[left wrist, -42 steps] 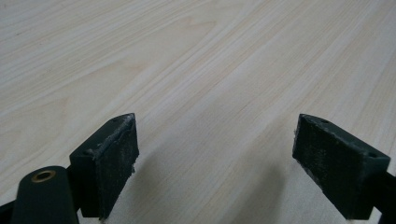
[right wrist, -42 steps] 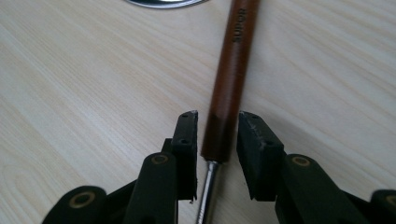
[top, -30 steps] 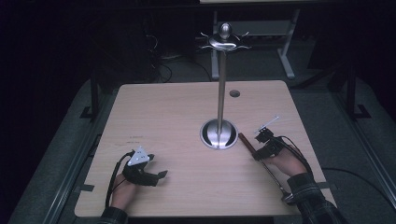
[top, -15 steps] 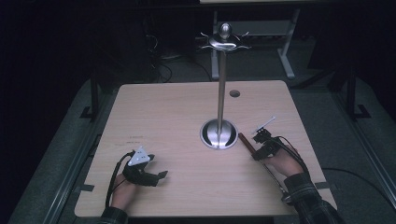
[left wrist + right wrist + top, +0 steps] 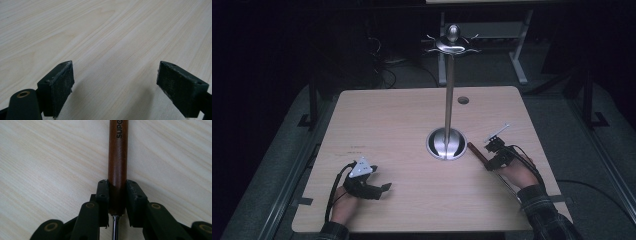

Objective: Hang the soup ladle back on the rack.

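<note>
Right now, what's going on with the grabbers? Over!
Right gripper closing, jaws on brown handle. Left gripper open on the table. Metal stand close beside handle.

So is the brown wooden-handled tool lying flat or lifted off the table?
Lying flat: the brown wooden-handled tool rests along the pale wooden table, with the right gripper closed on its handle.

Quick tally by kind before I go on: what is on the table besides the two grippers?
Metal hanging stand: 1
Brown wooden-handled utensil: 1
Total: 2
</note>
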A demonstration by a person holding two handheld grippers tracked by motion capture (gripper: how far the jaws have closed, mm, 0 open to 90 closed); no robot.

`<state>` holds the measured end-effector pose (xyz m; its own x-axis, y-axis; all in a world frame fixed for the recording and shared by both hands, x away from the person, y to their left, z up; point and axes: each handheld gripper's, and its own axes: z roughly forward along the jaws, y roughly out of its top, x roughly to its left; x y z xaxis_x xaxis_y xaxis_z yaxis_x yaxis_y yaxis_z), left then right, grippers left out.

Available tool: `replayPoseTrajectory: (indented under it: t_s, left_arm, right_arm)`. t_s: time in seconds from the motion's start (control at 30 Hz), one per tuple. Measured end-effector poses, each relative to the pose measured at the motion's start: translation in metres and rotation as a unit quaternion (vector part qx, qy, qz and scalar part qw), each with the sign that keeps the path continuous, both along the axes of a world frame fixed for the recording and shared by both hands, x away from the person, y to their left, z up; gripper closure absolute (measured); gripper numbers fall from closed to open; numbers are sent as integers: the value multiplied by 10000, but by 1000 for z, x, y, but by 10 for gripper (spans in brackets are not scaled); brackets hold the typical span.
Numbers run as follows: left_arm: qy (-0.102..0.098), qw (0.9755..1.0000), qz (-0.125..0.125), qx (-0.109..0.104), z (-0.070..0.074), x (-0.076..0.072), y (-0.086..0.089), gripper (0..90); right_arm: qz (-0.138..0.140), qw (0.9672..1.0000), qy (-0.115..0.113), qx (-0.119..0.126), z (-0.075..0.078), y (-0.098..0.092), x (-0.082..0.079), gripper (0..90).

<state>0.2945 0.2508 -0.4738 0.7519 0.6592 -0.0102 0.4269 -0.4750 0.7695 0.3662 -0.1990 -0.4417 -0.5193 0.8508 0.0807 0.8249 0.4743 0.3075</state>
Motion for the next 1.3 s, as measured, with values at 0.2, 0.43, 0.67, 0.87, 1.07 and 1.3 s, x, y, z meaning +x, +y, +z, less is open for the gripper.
replayPoseTrajectory:
  t_s: [0.2,0.43,0.67,0.87,1.07,1.3]
  left_arm:
    - [-4,10000,-2,-5,0,0,0,140]
    - [2,10000,5,-4,0,0,0,140]
    - [-1,10000,9,-4,0,0,0,140]
    - [-13,10000,16,-24,-1,0,0,140]
    - [-22,10000,17,-21,-1,0,0,140]
    - [5,10000,14,-28,-1,0,-1,140]
  right_arm:
    - [-37,9999,-103,101,5,-5,-2,739]
    - [-6,9982,-420,425,15,-14,-7,739]
    - [-102,9918,-931,870,27,-28,-14,739]
    - [-169,9858,-1262,1094,35,-33,-22,739]
    - [-123,9771,-1658,1331,43,-39,-28,739]
    - [-105,9682,-1959,1554,50,-44,-33,740]
